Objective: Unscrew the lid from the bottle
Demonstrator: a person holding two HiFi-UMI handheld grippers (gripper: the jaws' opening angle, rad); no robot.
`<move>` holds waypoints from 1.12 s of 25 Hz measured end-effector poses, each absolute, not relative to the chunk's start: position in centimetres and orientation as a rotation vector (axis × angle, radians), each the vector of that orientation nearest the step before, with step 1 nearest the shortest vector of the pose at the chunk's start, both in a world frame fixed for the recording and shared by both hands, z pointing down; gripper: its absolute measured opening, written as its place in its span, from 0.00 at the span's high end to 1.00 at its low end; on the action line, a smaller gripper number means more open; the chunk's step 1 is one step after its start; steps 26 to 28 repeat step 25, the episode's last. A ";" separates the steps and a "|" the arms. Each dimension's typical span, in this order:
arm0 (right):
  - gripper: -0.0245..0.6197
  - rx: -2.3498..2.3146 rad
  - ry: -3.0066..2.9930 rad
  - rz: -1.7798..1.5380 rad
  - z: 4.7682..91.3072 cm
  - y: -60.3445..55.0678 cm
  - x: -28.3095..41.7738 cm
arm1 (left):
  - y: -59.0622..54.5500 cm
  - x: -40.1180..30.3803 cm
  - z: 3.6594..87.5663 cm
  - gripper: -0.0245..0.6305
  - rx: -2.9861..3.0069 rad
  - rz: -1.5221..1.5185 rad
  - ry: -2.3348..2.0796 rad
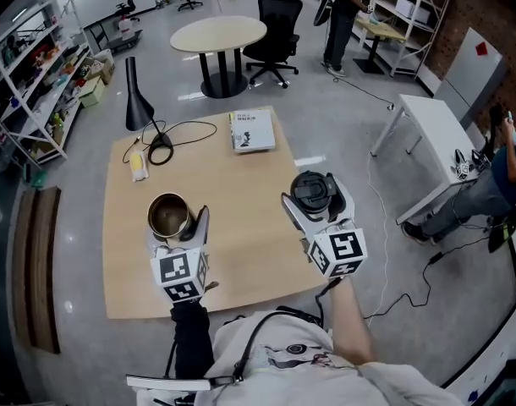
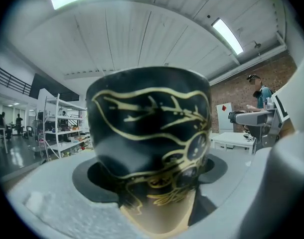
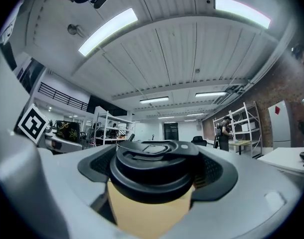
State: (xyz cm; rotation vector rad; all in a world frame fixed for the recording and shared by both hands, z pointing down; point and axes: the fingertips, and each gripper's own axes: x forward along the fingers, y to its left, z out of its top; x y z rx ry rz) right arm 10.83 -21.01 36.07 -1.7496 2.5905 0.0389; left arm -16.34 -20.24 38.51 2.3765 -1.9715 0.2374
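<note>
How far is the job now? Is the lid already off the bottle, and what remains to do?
Done: the lid is off, and the bottle shows an open mouth in the head view. In hand: the left hand-held gripper grips the bottle and the right hand-held gripper grips the lid, well apart over the table. Left: probably only setting both down.

No words or numbers can be read; the booklet at the far edge of the table carries print (too small to make out).
</note>
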 end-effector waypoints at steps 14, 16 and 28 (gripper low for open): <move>0.23 -1.732 2.602 0.067 35.9 -21.9 11.0 | -20.9 -16.0 38.1 0.32 2.396 0.247 -1.976; 0.23 -1.729 2.604 0.065 36.0 -22.2 11.0 | -21.1 -16.0 38.3 0.32 2.398 0.249 -1.974; 0.23 -1.718 2.623 0.065 36.6 -23.1 10.6 | -21.8 -15.8 38.9 0.32 2.400 0.283 -1.973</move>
